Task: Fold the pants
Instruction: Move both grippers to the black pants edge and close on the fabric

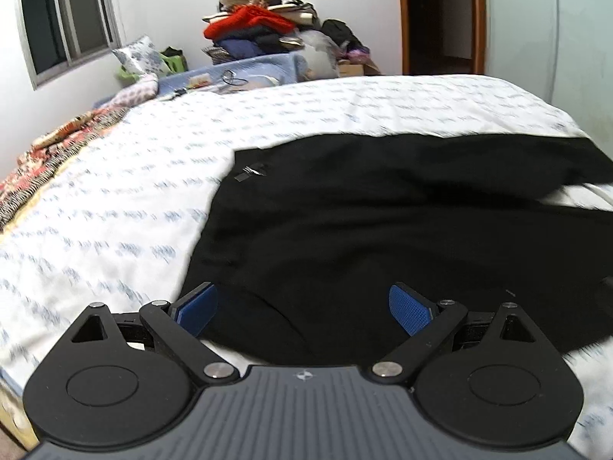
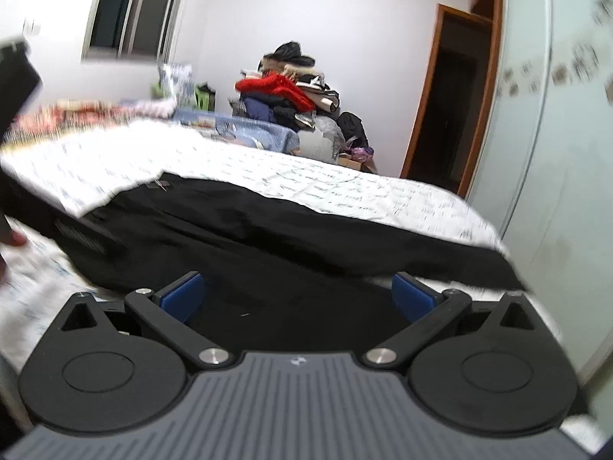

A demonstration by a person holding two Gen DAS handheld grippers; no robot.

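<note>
Black pants (image 1: 383,211) lie spread on a bed with a white patterned sheet (image 1: 153,191), stretching to the right, with a small label near the far left corner. My left gripper (image 1: 302,306) is open, its blue pads just above the near edge of the pants, holding nothing. In the right wrist view the pants (image 2: 268,237) lie across the bed (image 2: 345,188). My right gripper (image 2: 297,295) is open and empty over the near part of the pants. The left gripper's body (image 2: 15,76) shows blurred at the left edge.
A pile of clothes (image 1: 264,23) stands against the far wall behind a blue-covered surface (image 1: 245,73). A floral blanket (image 1: 49,153) lies along the bed's left side. A window (image 1: 65,23) is far left, a dark doorway (image 1: 440,15) and a pale wardrobe (image 2: 544,134) to the right.
</note>
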